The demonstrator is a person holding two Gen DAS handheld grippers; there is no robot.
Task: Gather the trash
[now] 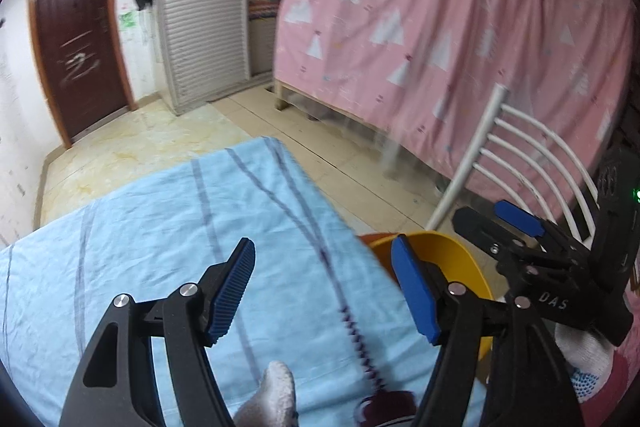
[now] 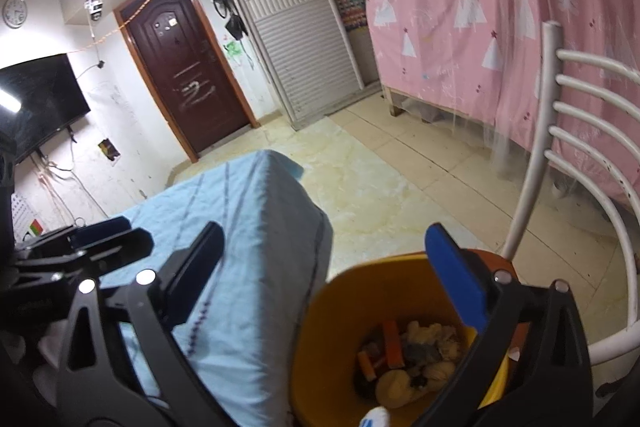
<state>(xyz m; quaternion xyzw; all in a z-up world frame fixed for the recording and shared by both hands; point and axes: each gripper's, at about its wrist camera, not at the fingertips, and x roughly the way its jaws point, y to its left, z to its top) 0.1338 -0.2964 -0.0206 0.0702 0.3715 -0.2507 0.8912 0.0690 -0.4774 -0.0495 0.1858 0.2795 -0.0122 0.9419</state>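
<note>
Seemingly most of the collecting is done. The bin (image 2: pixel 400 339), a yellow bucket standing on the floor close against the table's corner, already holds trash (image 2: pixel 412 351): crumpled pale paper wads, an orange strip or two and some darker scraps, heaped at the bottom. In the right wrist view it sits at about 5 o'clock, directly under the right gripper (image 2: pixel 328 279), whose fingers are spread wide with nothing between them. I judge it is hovering over the bin after a drop, though that is only a reading of the pose.

The left gripper (image 1: pixel 324 291) is likewise released and empty, poised over the table (image 1: pixel 160 247), which wears a pale blue striped cloth. In its view the bin's rim (image 1: pixel 460 251) peeks in at 4 o'clock, beside the right tool. On the visible cloth I can find no loose trash; a dark coiled cord (image 1: pixel 360 347) trails toward 6 o'clock, with a dark object at its end, too cropped to name. A gloved fingertip shows at the bottom edge.

What is left, if anything, must lie on the near part of the table or outside both views. The floor toward 12 o'clock looks bare, and a white chair (image 2: pixel 580 147) stands at 3 o'clock.
</note>
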